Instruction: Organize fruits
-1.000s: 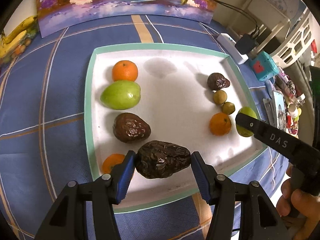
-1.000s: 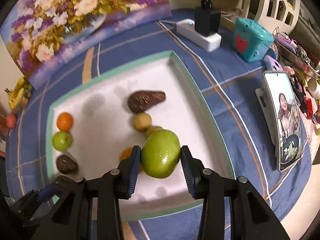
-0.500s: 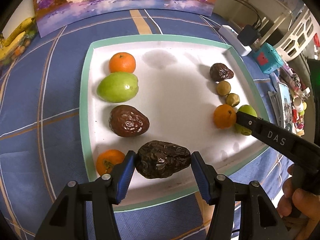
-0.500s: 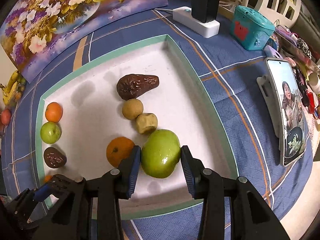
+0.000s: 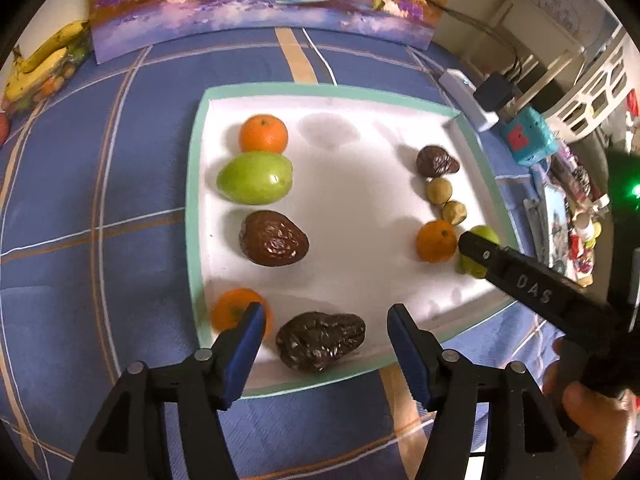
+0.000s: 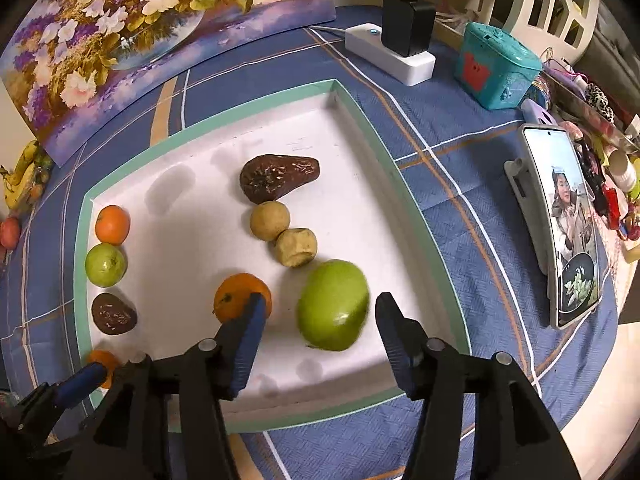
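A white tray with a green rim (image 5: 192,200) (image 6: 400,184) lies on the blue cloth. My left gripper (image 5: 326,326) is opening; a dark wrinkled fruit (image 5: 320,340) lies on the tray between its jaws, clear of both pads. My right gripper (image 6: 318,318) is opening too, and a green fruit (image 6: 334,304) rests on the tray between its jaws, untouched. Along the tray's left side sit an orange (image 5: 263,134), a green fruit (image 5: 255,177), a dark fruit (image 5: 273,239) and another orange (image 5: 230,312). On the right side lie a dark fruit (image 6: 276,176), two tan fruits (image 6: 270,220) and an orange (image 6: 236,296).
A flower painting (image 6: 140,32) leans behind the tray. A white power strip with a black plug (image 6: 390,54), a teal box (image 6: 496,68) and a phone on a stand (image 6: 560,220) are to the right. Bananas (image 5: 40,60) lie at far left. A hand (image 5: 592,412) holds the right gripper.
Both grippers have opened. The dark wrinkled fruit left the left jaws and the green fruit left the right jaws; both now lie on the tray.
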`<action>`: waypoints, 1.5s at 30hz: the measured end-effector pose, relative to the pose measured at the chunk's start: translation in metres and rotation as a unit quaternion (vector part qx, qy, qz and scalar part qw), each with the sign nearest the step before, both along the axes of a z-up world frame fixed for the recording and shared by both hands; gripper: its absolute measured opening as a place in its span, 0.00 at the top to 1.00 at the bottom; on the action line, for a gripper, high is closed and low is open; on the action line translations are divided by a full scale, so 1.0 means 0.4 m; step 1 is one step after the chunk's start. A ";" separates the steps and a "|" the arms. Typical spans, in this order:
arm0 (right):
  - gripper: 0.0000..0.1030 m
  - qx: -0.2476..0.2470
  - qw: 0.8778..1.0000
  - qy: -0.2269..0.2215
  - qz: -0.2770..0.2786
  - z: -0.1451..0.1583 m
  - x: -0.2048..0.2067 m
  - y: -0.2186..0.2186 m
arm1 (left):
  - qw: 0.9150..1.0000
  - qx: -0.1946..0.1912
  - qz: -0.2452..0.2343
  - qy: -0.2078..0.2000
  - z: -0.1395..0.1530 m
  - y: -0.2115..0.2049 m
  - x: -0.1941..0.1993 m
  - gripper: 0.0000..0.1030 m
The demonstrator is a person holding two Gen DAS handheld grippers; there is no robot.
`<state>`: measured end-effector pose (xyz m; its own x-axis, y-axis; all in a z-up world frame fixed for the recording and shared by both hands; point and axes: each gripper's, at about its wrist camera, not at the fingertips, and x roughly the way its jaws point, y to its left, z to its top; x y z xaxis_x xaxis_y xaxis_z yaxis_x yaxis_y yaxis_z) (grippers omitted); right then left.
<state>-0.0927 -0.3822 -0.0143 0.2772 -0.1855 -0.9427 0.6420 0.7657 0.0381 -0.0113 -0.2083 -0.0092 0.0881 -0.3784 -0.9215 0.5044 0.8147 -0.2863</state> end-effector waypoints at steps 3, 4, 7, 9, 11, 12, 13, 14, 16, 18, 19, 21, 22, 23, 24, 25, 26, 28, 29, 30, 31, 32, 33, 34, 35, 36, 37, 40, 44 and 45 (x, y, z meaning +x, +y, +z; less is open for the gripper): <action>0.42 -0.011 1.000 -0.009 0.003 0.019 -0.003 0.015 | 1.000 -0.013 0.018 -0.001 0.019 0.029 0.008 0.29; 0.41 -0.015 1.000 -0.012 0.006 0.026 -0.002 0.020 | 0.999 -0.013 0.029 -0.006 0.025 0.044 0.014 0.26; 0.37 -0.029 0.999 -0.016 0.015 0.043 -0.001 0.043 | 0.998 -0.001 0.057 -0.023 0.036 0.084 0.032 0.18; 0.24 -0.031 0.999 -0.022 0.023 0.048 0.001 0.058 | 0.996 0.012 0.078 -0.036 0.038 0.118 0.043 0.09; 0.21 -0.027 0.999 -0.032 0.030 0.052 0.001 0.074 | 0.994 0.025 0.093 -0.049 0.041 0.151 0.058 0.03; 0.21 -0.024 0.999 -0.036 0.033 0.052 0.002 0.082 | 0.993 0.035 0.099 -0.056 0.041 0.165 0.064 0.00; 0.21 -0.020 0.998 -0.039 0.036 0.052 0.002 0.090 | 0.992 0.045 0.105 -0.063 0.042 0.178 0.068 0.00; 0.19 -0.015 0.998 -0.040 0.040 0.050 0.004 0.101 | 0.991 0.050 0.109 -0.067 0.040 0.191 0.071 0.00; 0.16 -0.016 0.998 -0.040 0.049 0.051 0.001 0.126 | 0.988 0.058 0.120 -0.077 0.045 0.220 0.077 0.00; 0.16 -0.017 0.997 -0.044 0.065 0.056 0.005 0.157 | 0.986 0.065 0.127 -0.084 0.053 0.241 0.078 0.00; 0.16 -0.016 0.996 -0.048 0.073 0.058 0.007 0.170 | 0.985 0.066 0.130 -0.091 0.063 0.256 0.075 0.00; 0.11 -0.014 0.994 -0.055 0.089 0.063 0.010 0.201 | 0.985 0.060 0.131 -0.098 0.077 0.280 0.063 0.00; 0.07 -0.015 0.994 -0.056 0.095 0.065 0.011 0.213 | 0.985 0.056 0.130 -0.100 0.086 0.289 0.054 0.00; 0.07 -0.018 0.993 -0.057 0.102 0.071 0.011 0.231 | 0.985 0.056 0.130 -0.103 0.095 0.299 0.045 0.00; 0.07 -0.022 0.992 -0.058 0.108 0.076 0.010 0.244 | 0.984 0.057 0.131 -0.107 0.103 0.307 0.036 0.00; 0.07 -0.024 0.991 -0.061 0.113 0.081 0.007 0.256 | 0.983 0.061 0.131 -0.113 0.113 0.319 0.023 0.00; 0.07 -0.026 0.991 -0.064 0.117 0.086 0.003 0.268 | 0.982 0.062 0.133 -0.117 0.119 0.323 0.012 0.00; 0.07 -0.031 0.989 -0.071 0.124 0.097 -0.007 0.289 | 0.980 0.067 0.139 -0.127 0.130 0.330 -0.006 0.00; 0.07 -0.037 0.989 -0.072 0.125 0.103 -0.012 0.298 | 0.978 0.070 0.142 -0.134 0.135 0.333 -0.015 0.00; 0.07 -0.044 0.988 -0.073 0.127 0.107 -0.017 0.305 | 0.975 0.081 0.147 -0.147 0.145 0.339 -0.026 0.00; 0.07 -0.050 0.987 -0.075 0.130 0.113 -0.023 0.315 | 0.972 0.094 0.149 -0.154 0.150 0.337 -0.029 0.00; 0.07 -0.055 0.986 -0.079 0.134 0.119 -0.031 0.325 | 0.969 0.109 0.150 -0.162 0.156 0.339 -0.035 0.00; 0.07 -0.056 0.986 -0.083 0.137 0.123 -0.037 0.331 | 0.966 0.121 0.150 -0.172 0.162 0.340 -0.042 0.00; 0.07 -0.056 0.985 -0.088 0.139 0.128 -0.042 0.335 | 0.963 0.129 0.148 -0.185 0.168 0.342 -0.052 0.00; 0.07 -0.057 0.984 -0.092 0.140 0.133 -0.049 0.339 | 0.962 0.127 0.147 -0.193 0.174 0.345 -0.060 0.00; 0.07 -0.058 0.984 -0.097 0.141 0.138 -0.056 0.343 | 0.962 0.118 0.147 -0.196 0.179 0.351 -0.068 0.00; 0.07 -0.061 0.983 -0.101 0.140 0.142 -0.061 0.346 | 0.964 0.111 0.148 -0.193 0.180 0.356 -0.073 0.00; 0.07 -0.067 0.982 -0.110 0.141 0.152 -0.078 0.356 | 0.958 0.133 0.155 -0.202 0.179 0.366 -0.085 0.00; 0.07 -0.065 0.981 -0.117 0.141 0.157 -0.089 0.363 | 0.955 0.137 0.163 -0.205 0.172 0.383 -0.091 0.00; 0.07 -0.066 0.981 -0.118 0.140 0.158 -0.091 0.363 | 0.956 0.132 0.165 -0.203 0.171 0.388 -0.089 0.00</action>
<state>-0.1290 -0.2370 0.0487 0.5427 -0.1862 -0.8190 0.3909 0.9191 0.0501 -0.0469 -0.0533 0.0590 0.5328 -0.0278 -0.8458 0.2338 0.9654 0.1156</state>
